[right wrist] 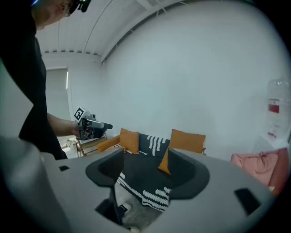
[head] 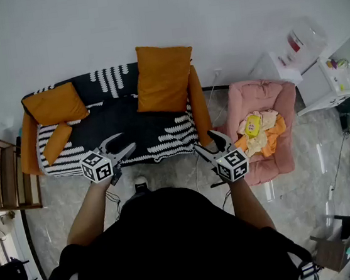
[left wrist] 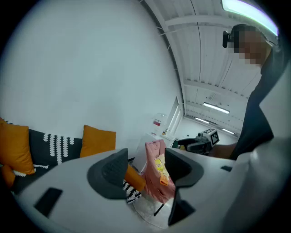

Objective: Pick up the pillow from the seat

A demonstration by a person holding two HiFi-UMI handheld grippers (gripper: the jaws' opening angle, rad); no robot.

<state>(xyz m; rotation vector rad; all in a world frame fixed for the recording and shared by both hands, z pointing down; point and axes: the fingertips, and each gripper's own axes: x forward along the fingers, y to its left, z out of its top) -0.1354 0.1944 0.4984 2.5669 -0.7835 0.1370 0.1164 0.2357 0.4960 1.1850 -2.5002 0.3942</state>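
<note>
Two orange pillows are on a sofa [head: 128,120] draped with a black and white patterned cover. The large one [head: 163,77] leans upright against the backrest at the right; it also shows in the right gripper view [right wrist: 187,141]. A second pillow [head: 55,104] lies at the left end. My left gripper [head: 119,147] hovers open over the seat's front edge, nothing between its jaws. At the sofa's front right corner my right gripper [head: 211,143] is open and empty too. Both are well short of the pillows.
A pink armchair [head: 265,125] with yellow and orange cloths stands right of the sofa. A wooden rack [head: 5,176] is at the left. A white water dispenser [head: 294,52] and shelves stand at the far right. Marble floor lies in front of the sofa.
</note>
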